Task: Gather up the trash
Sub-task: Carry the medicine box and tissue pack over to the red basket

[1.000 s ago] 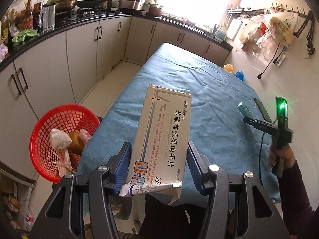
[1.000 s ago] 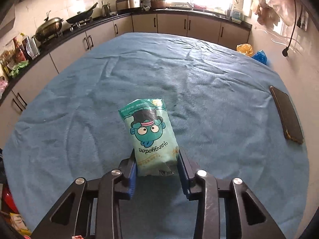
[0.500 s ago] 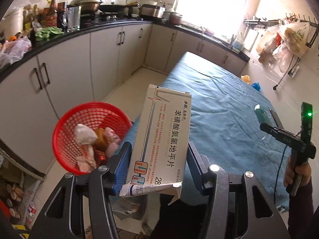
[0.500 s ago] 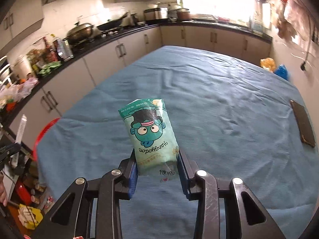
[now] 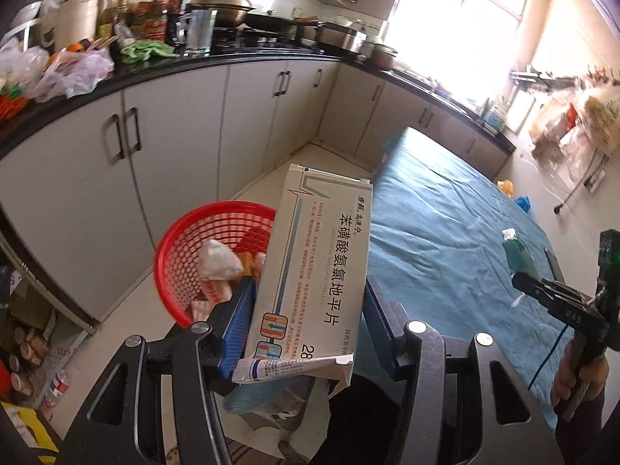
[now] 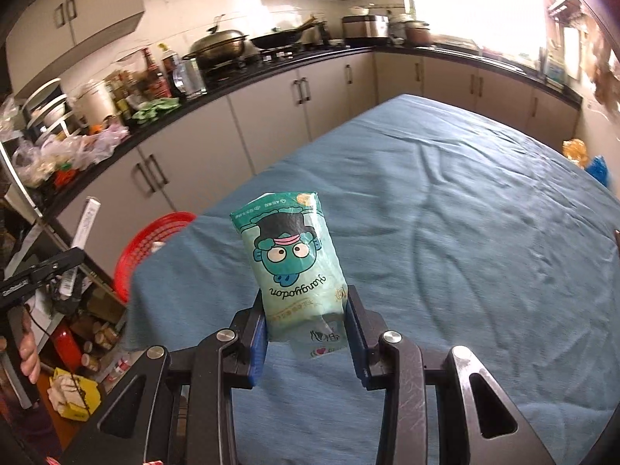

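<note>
1. Both my hands have swung toward the red basket (image 5: 209,255); it looks nearer now.
2. My left tool (image 5: 306,321) grips the pill box (image 5: 317,267), light and stiff, by its sides.
3. My right tool (image 6: 306,319) grips the soft green snack bag (image 6: 292,263) above the blue surface (image 6: 465,232).
4. Cabinets (image 5: 174,147) stand just beside the basket.

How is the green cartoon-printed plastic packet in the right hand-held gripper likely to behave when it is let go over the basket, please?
The green cartoon-printed plastic packet is probably light, since it stands up from a pinch at its lower end alone. Its film looks crinkled and soft, so it may flop rather than hold its shape. Once the right hand-held gripper releases it, it could flutter instead of dropping straight into the red plastic mesh basket.
</note>
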Demonstrator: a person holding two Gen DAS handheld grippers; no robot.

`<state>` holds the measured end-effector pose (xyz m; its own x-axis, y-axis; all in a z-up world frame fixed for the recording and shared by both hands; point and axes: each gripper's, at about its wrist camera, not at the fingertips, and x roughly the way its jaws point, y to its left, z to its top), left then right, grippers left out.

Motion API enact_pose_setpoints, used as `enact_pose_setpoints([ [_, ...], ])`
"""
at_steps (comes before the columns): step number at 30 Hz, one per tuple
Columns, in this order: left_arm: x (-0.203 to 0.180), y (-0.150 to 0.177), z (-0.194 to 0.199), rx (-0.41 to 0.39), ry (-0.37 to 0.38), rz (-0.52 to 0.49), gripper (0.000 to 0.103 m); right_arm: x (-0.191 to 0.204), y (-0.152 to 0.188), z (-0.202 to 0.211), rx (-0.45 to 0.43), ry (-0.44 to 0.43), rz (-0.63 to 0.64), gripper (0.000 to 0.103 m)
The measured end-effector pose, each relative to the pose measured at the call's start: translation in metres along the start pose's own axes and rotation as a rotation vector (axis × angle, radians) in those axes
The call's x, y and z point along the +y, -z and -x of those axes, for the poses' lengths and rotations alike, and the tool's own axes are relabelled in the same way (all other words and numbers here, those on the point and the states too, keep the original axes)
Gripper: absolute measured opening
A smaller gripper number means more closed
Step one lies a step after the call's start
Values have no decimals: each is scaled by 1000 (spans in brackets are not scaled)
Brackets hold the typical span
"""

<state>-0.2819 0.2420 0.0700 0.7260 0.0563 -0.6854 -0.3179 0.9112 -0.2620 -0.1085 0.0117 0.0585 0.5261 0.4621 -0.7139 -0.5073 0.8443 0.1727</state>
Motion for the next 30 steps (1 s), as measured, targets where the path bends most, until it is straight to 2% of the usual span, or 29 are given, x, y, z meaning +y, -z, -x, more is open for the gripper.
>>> enact_pose_setpoints([
  [12, 38, 2, 1, -6, -91, 57, 54, 83, -19, -29, 7, -118, 110, 39],
  [18, 44, -1, 1, -42, -236, 16, 54, 118, -23, -45, 18, -180, 148, 39],
  [20, 44, -2, -1, -46, -263, 3, 54, 128, -23, -50, 21, -190, 159, 39],
  [30, 42, -2, -13, -40, -297, -22, 54, 146, -17, -58, 37, -213, 192, 39],
])
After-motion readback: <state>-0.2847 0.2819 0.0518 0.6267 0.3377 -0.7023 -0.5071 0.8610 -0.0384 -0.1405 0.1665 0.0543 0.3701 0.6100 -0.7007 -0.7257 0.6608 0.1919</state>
